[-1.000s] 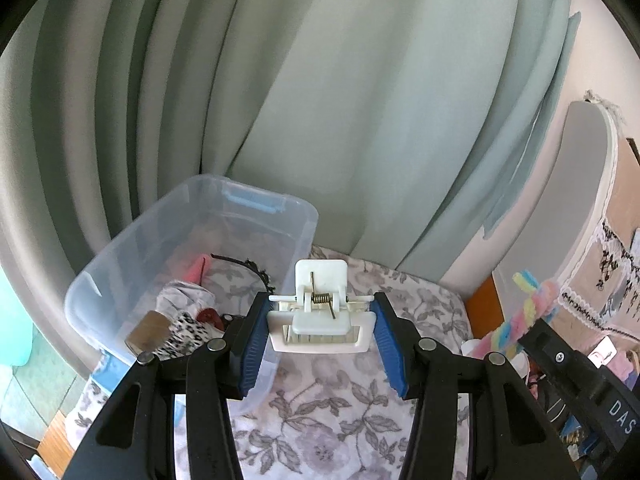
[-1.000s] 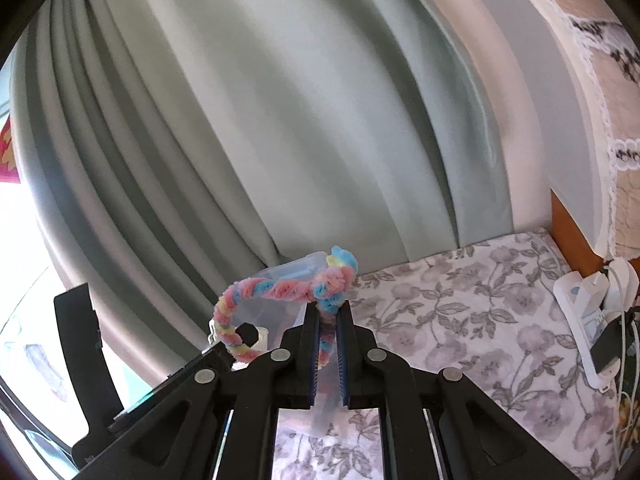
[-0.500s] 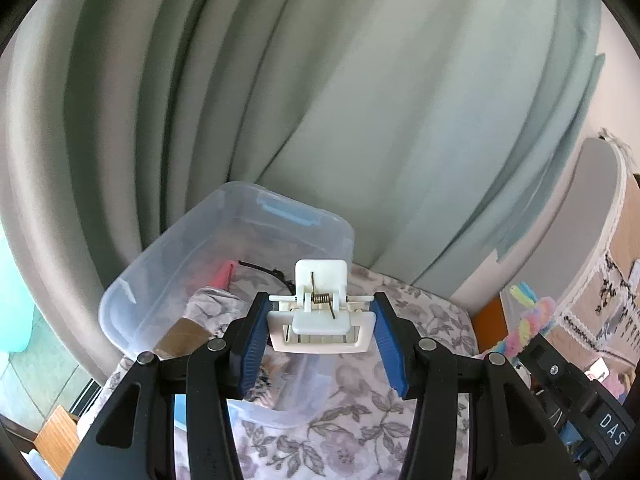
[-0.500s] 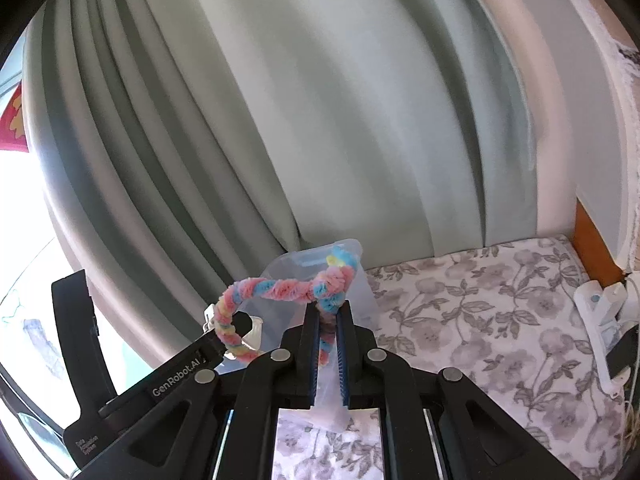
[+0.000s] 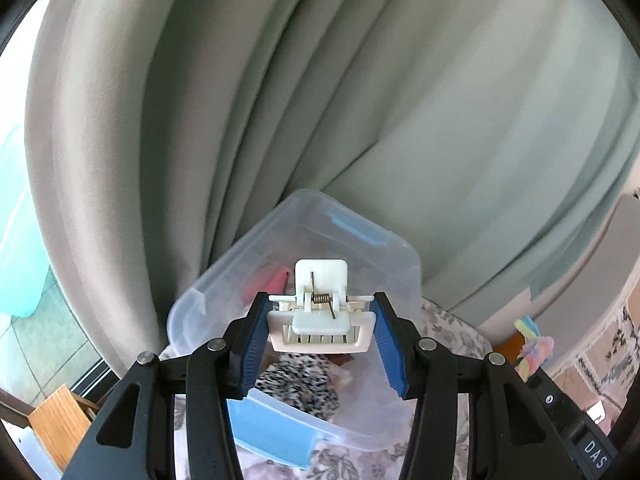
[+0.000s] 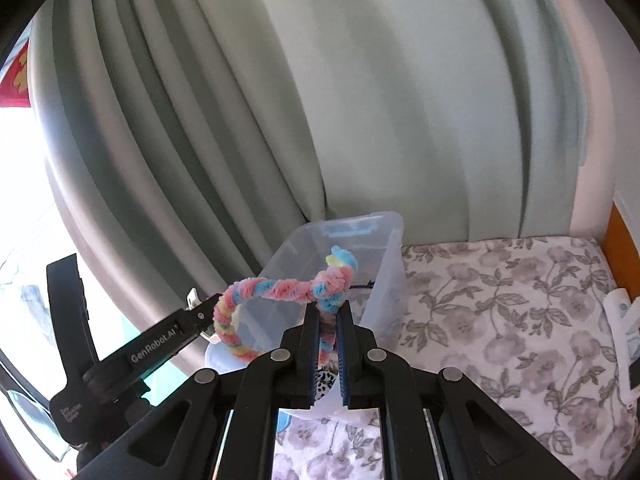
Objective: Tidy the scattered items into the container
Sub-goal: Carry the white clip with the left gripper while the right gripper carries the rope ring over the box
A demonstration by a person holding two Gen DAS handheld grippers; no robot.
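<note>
Clear plastic formed the container (image 5: 208,280), an open-topped storage box with blue latches that sat on a floral-print bedspread (image 6: 500,320), its far wall close against pale green curtains (image 5: 360,100). Its rim was unobstructed from above. Inside lay a black-and-white spotted fabric item (image 5: 296,380) and something red (image 5: 268,280) near the back.

The left gripper (image 5: 320,328) hung over the near part of the box, its blue pads pinching a white spring hair clip (image 5: 320,320) by both ends, the clip level and facing the camera. In the right wrist view the right gripper (image 6: 328,344) had its jaws pressed together on a twisted pastel chenille hair tie (image 6: 276,288), whose pink, blue and yellow loop curled up and to the left above the box's near rim. The left gripper's black body showed at the lower left of that view, just beside the loop.

To the right of the box the bedspread lay open as far as an orange wooden edge (image 6: 620,240) and a white device (image 6: 624,332) at the margin.

Compared with a second earlier, the box sat more centrally and nearer in both views, under the held items rather than off to the left. Both grips were unchanged.
</note>
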